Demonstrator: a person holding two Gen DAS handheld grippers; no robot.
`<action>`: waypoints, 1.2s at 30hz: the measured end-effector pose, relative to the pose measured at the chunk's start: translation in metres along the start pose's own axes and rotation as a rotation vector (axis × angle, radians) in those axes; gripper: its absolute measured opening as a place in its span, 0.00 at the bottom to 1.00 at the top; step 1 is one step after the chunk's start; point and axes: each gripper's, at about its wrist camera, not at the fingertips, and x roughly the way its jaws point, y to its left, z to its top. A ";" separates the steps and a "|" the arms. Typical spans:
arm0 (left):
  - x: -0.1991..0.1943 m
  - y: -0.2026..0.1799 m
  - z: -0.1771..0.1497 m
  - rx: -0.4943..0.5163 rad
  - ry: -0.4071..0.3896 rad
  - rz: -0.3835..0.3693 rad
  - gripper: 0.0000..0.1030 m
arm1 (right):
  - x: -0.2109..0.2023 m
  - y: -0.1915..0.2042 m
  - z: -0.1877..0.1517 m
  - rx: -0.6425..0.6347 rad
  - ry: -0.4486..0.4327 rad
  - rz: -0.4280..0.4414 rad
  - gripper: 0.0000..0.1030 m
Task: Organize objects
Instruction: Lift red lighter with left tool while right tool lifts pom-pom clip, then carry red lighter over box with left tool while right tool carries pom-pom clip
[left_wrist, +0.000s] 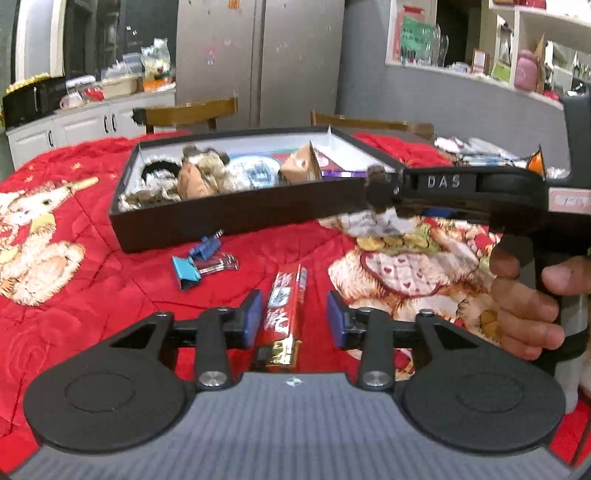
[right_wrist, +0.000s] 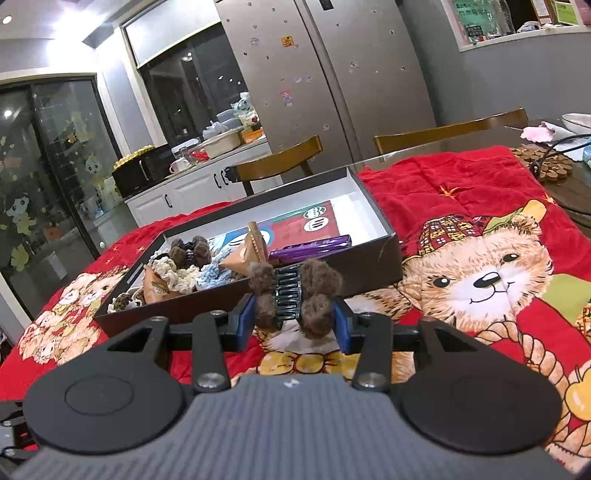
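Hair clip (right_wrist: 293, 295), one fuzzy brown claw with black teeth, is pinched in the right gripper (right_wrist: 293, 317) mid-frame, just short of the black cardboard box (right_wrist: 373, 273). Left gripper (left_wrist: 294, 317) gapes wide over one glossy red wrapper (left_wrist: 284, 314); two binder clips (left_wrist: 201, 264) sit upper left.

Red snack bar's (left_wrist: 282, 314) near end behind left claw's body

Red blanket (right_wrist: 443, 192) printed with tan teddy bears; black box (left_wrist: 229, 218) with white lining; brown fuzzy hair claw (right_wrist: 293, 299); red-and-gold snack bar (left_wrist: 284, 314); blue binder clips (left_wrist: 192, 269)
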 end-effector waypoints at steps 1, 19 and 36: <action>0.004 0.000 0.001 0.005 0.019 -0.004 0.43 | 0.000 0.001 0.000 -0.004 0.001 0.003 0.46; -0.004 0.000 0.001 -0.003 -0.041 -0.001 0.27 | -0.004 0.004 0.002 -0.018 -0.006 0.009 0.46; -0.029 0.003 0.021 -0.021 -0.131 -0.010 0.27 | -0.018 0.021 0.032 0.020 -0.066 0.035 0.46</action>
